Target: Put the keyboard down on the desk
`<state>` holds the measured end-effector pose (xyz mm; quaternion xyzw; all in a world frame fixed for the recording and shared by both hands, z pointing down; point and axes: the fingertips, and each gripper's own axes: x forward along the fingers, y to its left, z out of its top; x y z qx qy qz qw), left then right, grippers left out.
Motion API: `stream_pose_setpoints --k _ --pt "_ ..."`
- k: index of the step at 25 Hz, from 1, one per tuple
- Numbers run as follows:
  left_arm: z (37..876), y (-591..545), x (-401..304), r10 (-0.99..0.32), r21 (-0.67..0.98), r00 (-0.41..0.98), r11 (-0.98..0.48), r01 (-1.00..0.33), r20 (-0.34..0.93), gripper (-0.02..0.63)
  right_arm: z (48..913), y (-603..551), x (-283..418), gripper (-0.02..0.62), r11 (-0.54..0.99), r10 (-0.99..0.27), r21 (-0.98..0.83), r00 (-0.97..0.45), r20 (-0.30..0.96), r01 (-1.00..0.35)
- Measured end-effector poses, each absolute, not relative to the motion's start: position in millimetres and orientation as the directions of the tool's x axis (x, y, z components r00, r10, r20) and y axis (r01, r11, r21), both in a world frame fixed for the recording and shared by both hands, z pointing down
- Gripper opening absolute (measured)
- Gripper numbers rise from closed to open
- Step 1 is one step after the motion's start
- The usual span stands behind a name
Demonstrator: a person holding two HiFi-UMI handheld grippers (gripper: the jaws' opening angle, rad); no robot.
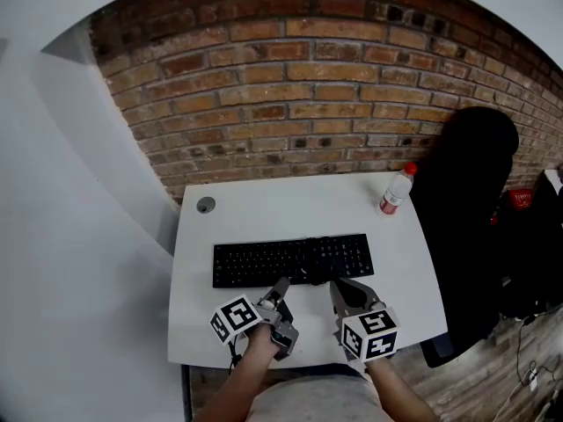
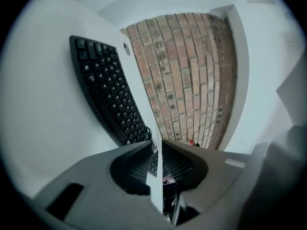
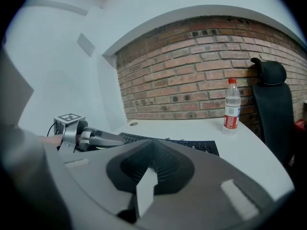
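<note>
A black keyboard (image 1: 290, 260) lies flat on the white desk (image 1: 264, 211), apart from both grippers. My left gripper (image 1: 281, 287) hovers just before the keyboard's front edge, rolled onto its side. Its jaws stand nearly together with a narrow slit and nothing between them (image 2: 157, 145); the keyboard (image 2: 110, 95) runs off to its left. My right gripper (image 1: 339, 287) hangs by the front edge too, a little right of the middle. Its jaws meet and hold nothing (image 3: 152, 143). In that view the keyboard (image 3: 192, 145) lies just beyond them, and the left gripper (image 3: 115, 139) shows at the left.
A clear water bottle with a red cap and label (image 1: 396, 190) stands at the desk's back right corner. A black office chair (image 1: 466, 218) is at the desk's right side. A cable hole (image 1: 206, 205) sits at the back left. A brick wall (image 1: 317, 86) runs behind.
</note>
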<state>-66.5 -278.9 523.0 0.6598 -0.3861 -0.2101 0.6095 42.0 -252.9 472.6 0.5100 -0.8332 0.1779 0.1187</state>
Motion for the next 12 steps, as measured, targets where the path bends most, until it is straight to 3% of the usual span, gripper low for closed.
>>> stream_pose_setpoints --k 7,12 --pt "482 -277 -74 -0.754 0.846 0.627 -0.194 -0.496 0.195 0.051 448 -247 34 0.009 0.436 -0.819 -0.165 -0.466 0.335 -0.885" --pt "464 -270 -70 -0.744 0.599 0.617 -0.379 -0.706 0.256 0.010 439 -246 27 0.009 0.452 -0.818 -0.162 -0.480 0.318 -0.877"
